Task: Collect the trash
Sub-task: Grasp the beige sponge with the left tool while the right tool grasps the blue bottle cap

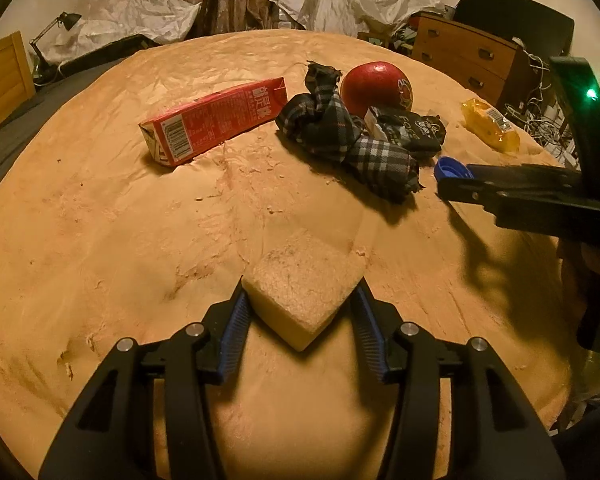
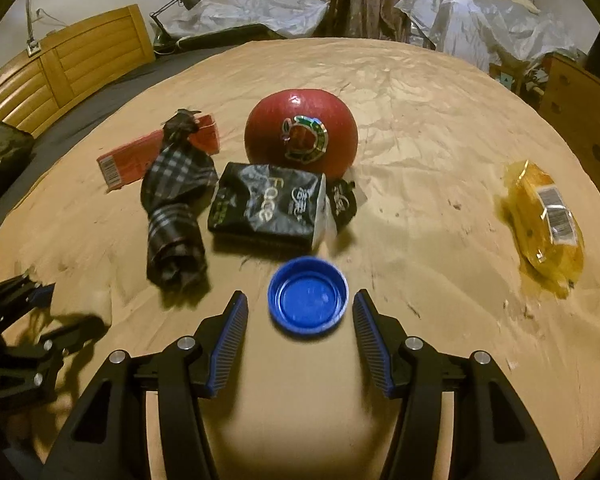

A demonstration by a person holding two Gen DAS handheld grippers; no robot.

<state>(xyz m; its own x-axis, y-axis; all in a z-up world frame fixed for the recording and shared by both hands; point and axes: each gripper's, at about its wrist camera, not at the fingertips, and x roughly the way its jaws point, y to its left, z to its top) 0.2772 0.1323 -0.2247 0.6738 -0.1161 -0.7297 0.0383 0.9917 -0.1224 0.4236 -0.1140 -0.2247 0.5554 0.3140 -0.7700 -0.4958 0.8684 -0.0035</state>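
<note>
One yellow sponge block [image 1: 300, 296] sits pinched in the left gripper [image 1: 300, 304]. One blue cap [image 2: 308, 300] lies between the right gripper [image 2: 300, 312] pads, jaws apart, not touching. Only the right view shows the apple [image 2: 301, 136] sticker head-on; one carton [image 1: 216, 120], one plaid cloth [image 1: 340, 136].

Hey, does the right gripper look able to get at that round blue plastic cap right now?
Probably yes. The right gripper is open, with the round blue plastic cap lying just ahead of its fingertips on the tan table cover. Nothing sits between them; the black tissue pack lies beyond the cap.
</note>
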